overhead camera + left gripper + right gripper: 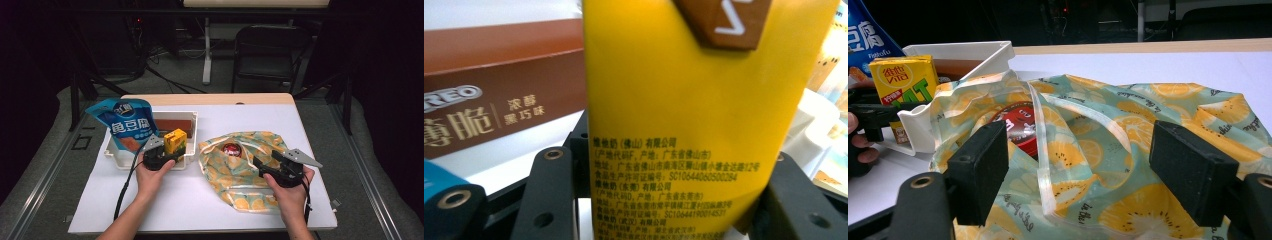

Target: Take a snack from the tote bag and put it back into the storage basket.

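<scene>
Yellow drink carton (175, 141) clamped in left gripper (167, 156), above white bin (192, 117) | right gripper (1080, 172) spread wide at lemon-print bag (1128, 145), gripping nothing | risk: carton snags bin wall, twists loose.

I am seeing the tray (192, 119) sitting left of centre on the counter (260, 120), the snack pouch (125, 122) leaning at its left end, the drink carton (175, 141) standing inside, and the bag (240, 170) lying right of it.
</scene>
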Demonstrator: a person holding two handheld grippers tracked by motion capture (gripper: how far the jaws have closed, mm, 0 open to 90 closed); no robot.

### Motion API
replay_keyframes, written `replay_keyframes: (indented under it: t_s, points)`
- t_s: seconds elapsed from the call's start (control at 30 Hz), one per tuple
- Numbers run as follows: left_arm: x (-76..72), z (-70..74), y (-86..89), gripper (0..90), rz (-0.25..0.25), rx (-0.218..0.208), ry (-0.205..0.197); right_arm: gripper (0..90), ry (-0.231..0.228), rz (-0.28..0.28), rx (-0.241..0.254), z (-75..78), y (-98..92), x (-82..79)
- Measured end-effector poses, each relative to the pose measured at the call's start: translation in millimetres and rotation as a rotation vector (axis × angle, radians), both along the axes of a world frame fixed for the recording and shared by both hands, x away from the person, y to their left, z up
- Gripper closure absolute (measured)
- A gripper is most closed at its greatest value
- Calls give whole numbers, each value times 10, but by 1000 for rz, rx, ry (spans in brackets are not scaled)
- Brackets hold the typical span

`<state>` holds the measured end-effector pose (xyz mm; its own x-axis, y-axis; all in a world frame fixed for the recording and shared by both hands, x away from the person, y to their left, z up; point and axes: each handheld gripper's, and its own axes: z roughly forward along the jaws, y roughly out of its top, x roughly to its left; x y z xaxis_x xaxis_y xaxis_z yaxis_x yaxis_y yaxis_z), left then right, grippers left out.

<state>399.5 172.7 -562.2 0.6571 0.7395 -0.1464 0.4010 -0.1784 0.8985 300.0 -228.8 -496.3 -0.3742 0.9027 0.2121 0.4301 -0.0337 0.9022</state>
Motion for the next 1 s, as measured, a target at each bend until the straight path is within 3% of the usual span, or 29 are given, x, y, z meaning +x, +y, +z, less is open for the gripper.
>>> replay_keyframes:
  t_s: [0.07, 0.13, 0.2, 0.3, 0.37, 0.53, 0.7, 1.0]
  points:
    - [6, 12, 0, 512, -15, 5, 22, 236, 1, -1, -3, -3, 2, 1]
    - [1, 6, -31, 512, -6, 43, 12, 237, -1, -3, 1, -10, 7, 2]
    - [1, -13, -52, 512, 7, 53, 10, 237, -1, -2, 1, -13, 8, 2]
    - [5, -4, -33, 509, 30, 40, 42, 240, -2, -6, -2, -16, 5, 2]
    - [2, -18, -31, 504, 39, 21, 36, 251, -2, -13, -9, -22, -3, 2]
    - [-28, -7, -64, 493, 39, 71, 32, 259, -2, -9, -11, -28, 4, -2]
    - [-50, -19, -39, 464, 65, 72, 99, 260, 0, -8, -14, -51, 33, -1]
    - [-51, -14, -19, 494, 59, 94, 91, 264, 5, -4, -18, -65, 45, -3]
